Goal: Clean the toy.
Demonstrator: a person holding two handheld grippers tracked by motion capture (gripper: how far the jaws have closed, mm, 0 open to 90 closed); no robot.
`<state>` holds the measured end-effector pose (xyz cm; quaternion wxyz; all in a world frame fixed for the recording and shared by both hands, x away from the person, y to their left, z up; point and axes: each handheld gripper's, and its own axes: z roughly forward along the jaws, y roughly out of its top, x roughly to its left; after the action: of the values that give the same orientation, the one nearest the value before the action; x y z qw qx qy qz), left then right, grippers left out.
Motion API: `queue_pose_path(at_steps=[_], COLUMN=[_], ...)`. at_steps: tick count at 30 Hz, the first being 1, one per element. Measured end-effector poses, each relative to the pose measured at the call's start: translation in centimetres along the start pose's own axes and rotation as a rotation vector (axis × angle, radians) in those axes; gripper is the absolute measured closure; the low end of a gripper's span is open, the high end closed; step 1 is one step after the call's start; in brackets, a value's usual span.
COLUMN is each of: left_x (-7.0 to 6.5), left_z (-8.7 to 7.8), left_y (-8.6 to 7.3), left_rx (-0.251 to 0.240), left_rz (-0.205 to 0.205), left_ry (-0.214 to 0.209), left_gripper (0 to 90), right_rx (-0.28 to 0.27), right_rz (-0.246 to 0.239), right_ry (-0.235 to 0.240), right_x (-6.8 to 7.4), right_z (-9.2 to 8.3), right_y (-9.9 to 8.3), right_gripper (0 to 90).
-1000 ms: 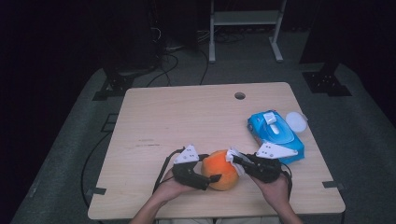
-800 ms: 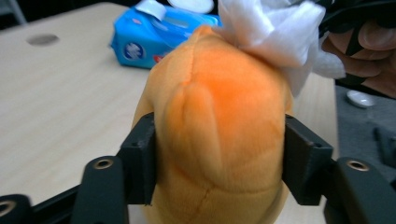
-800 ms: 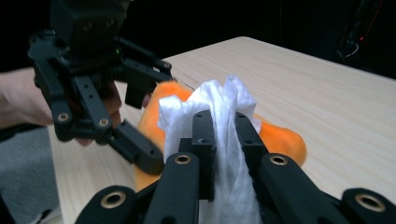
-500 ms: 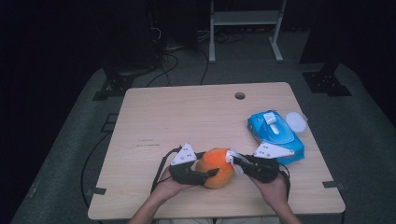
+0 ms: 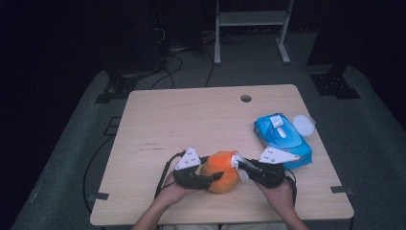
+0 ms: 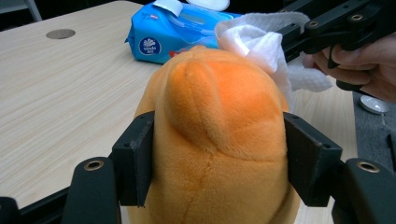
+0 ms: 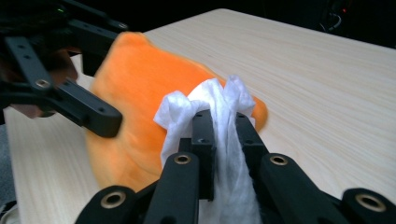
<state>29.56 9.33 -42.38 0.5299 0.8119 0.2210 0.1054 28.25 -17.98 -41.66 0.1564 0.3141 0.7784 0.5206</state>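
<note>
Orange plush (image 5: pixel 221 171) is set at the table's (image 5: pixel 191 120) near edge, pinched on both sides by the left gripper (image 6: pixel 217 158), whose jaws have just been closing; white wipe (image 7: pixel 219 116) is clamped in the right gripper (image 7: pixel 223 126) and pressed on the plush; blue pack (image 5: pixel 282 139) is seen just beside.

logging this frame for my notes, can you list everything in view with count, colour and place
plush toy: 1, orange, near edge of the table, between the two grippers
wipe: 1, white, pressed on the plush toy
wipes pack: 1, blue, right side of the table
round lid: 1, white, just beyond the wipes pack
table: 1, light wood, round hole near the far edge
left gripper: 1, black; its jaws have just been closing, pads on both sides of the plush toy
right gripper: 1, black, shut on the wipe
</note>
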Motion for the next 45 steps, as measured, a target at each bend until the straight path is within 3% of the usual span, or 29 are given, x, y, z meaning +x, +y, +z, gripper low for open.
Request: queue_pose_path(at_steps=[1,3,5,7,9,15,18,22,25,27,29,31,33,37,39,42,45], left_x=[0.0,0.0,0.0,-0.1,-0.1,-0.6,-0.7,-1.3,-1.4,-1.3,-0.9,-0.4,-0.2,-1.1,-1.8,-2.4,-2.9], left_z=[0.0,0.0,0.0,0.0,0.0,0.3,0.4,0.5,0.6,0.6,0.4,0.5,0.6,0.6,0.8,1.0,1.2], left_y=[0.0,0.0,-0.1,-0.1,-0.1,-0.1,-0.1,-0.2,-0.3,-0.3,-0.1,0.1,-0.3,-0.3,-0.4,-0.3,-0.5], left_rx=[0.001,0.000,-0.002,-0.001,0.000,-0.001,-0.003,0.002,0.001,-0.001,0.011,0.031,0.030,0.037,0.040,0.052,0.056], left_rz=[0.000,-0.002,-0.006,-0.006,-0.005,0.018,0.020,0.053,0.058,0.057,0.041,-0.016,-0.030,0.024,0.060,0.112,0.165], left_ry=[0.003,0.004,0.004,0.006,0.004,-0.001,-0.006,-0.012,-0.025,-0.045,-0.063,-0.061,-0.073,-0.073,-0.074,-0.077,-0.085], left_gripper=[34.6,34.7,34.8,34.8,35.0,35.5,35.8,36.0,35.6,34.7,27.7,18.3,16.9,27.1,29.9,31.1,31.1], right_rx=[-0.003,-0.007,-0.033,-0.033,-0.031,-0.016,-0.030,-0.058,-0.049,-0.032,-0.024,-0.026,-0.031,-0.051,-0.050,-0.049,-0.021], right_rz=[0.005,-0.031,-0.056,-0.095,-0.094,-0.008,-0.046,-0.110,-0.088,-0.083,-0.058,-0.059,-0.065,-0.110,-0.125,-0.091,-0.056], right_ry=[0.001,0.002,0.046,0.052,0.049,0.006,0.018,0.089,0.070,0.031,0.028,0.030,0.050,0.093,0.093,0.075,0.013], right_x=[0.2,1.1,2.1,2.9,2.7,0.4,1.5,3.1,2.4,1.8,1.2,1.2,1.7,3.3,3.6,2.6,0.8], right_z=[0.0,0.0,0.1,0.2,0.1,-0.2,-0.2,-0.3,-0.4,-0.4,-0.6,-0.6,-0.5,-0.5,-0.6,-0.8,-0.9], right_y=[0.1,0.5,0.9,1.2,1.3,0.3,0.7,1.6,1.4,1.0,0.8,0.7,0.9,1.6,1.9,1.7,0.9], right_gripper=[81.2,81.1,81.1,81.1,81.2,81.2,81.1,81.0,81.0,81.0,81.1,81.1,81.1,81.1,81.1,81.1,81.2])
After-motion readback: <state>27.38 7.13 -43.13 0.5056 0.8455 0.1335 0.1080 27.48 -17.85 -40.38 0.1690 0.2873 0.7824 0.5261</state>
